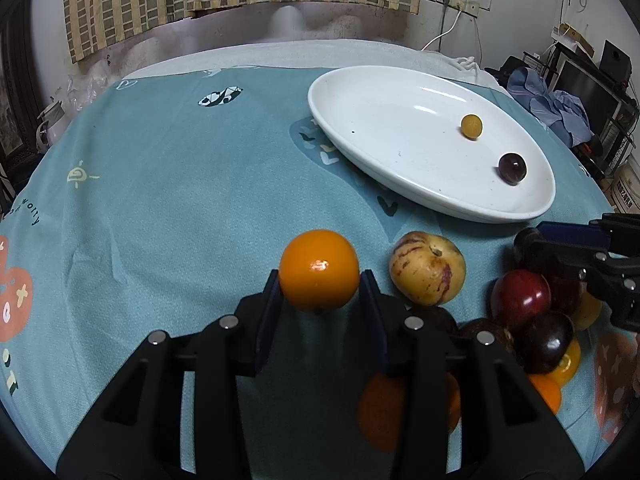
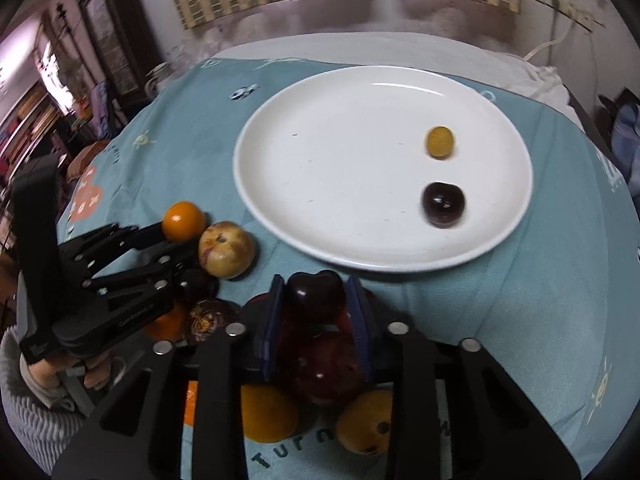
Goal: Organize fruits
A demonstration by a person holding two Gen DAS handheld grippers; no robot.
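Left wrist view: left gripper (image 1: 320,280) clamped on round glossy orange fruit (image 1: 319,269), plate at 1 o'clock. No long axis; stem end faces down. Lift straight, squeeze lightly.

Right wrist view: right gripper (image 2: 316,292) clamped on dark-red heart-shaped plum (image 2: 316,294), cleft upward. White round ceramic plate (image 2: 280,208) at 12 o'clock; clear the rim.

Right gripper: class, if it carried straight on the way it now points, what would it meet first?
Probably the plate. The right gripper already has a dark fruit between its fingers, and the plate's near rim lies just beyond, though depth is hard to judge.
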